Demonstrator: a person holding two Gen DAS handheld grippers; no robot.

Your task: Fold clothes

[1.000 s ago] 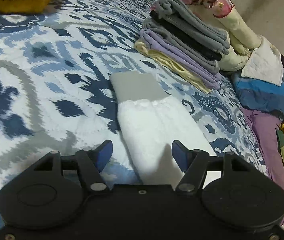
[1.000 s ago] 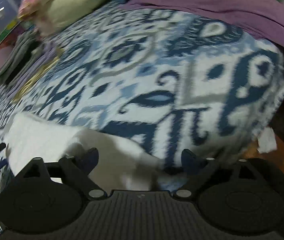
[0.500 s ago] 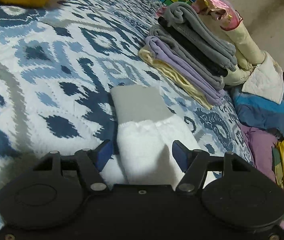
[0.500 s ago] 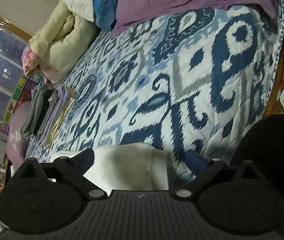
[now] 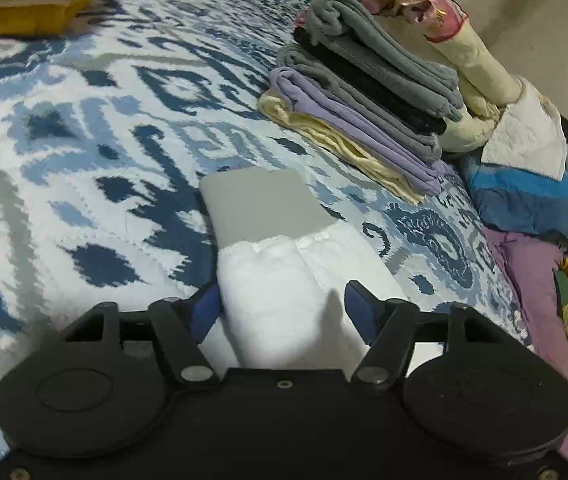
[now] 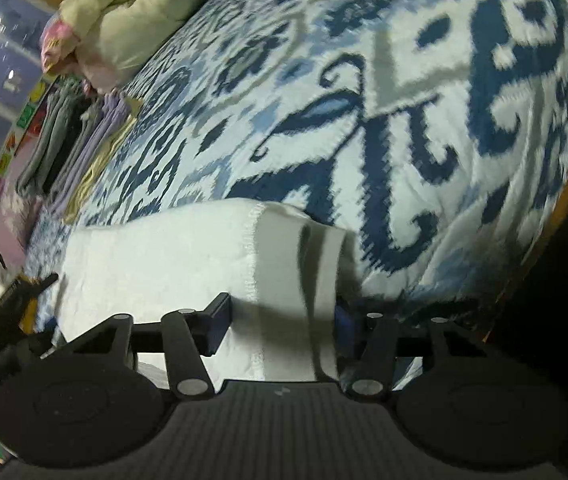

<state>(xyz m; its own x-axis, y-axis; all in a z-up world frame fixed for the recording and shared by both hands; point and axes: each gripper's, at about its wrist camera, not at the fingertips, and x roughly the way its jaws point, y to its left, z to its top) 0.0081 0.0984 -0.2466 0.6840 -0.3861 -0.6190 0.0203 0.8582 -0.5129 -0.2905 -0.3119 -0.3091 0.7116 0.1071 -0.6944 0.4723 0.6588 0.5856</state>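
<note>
A white garment with a grey far end (image 5: 260,204) lies folded in a long strip on the blue patterned bedspread (image 5: 84,128). My left gripper (image 5: 280,306) is open, its blue pads either side of the white near end (image 5: 280,280). In the right wrist view the same white garment (image 6: 188,252) lies across the bed. My right gripper (image 6: 282,318) is open and straddles its folded end with the stitched seam, close to the cloth. The left gripper shows at that view's left edge (image 6: 16,296).
A stack of folded clothes in grey, black, lilac and cream (image 5: 363,96) stands behind the garment. Unfolded bedding and clothes (image 5: 523,184) are piled at the right. A yellow cushion (image 5: 20,4) lies far left. The bed edge (image 6: 543,240) is at the right.
Both grippers have closed in on the white garment. The right view swung round, and the garment's folded end now lies between its fingers. The garment itself has not moved.
</note>
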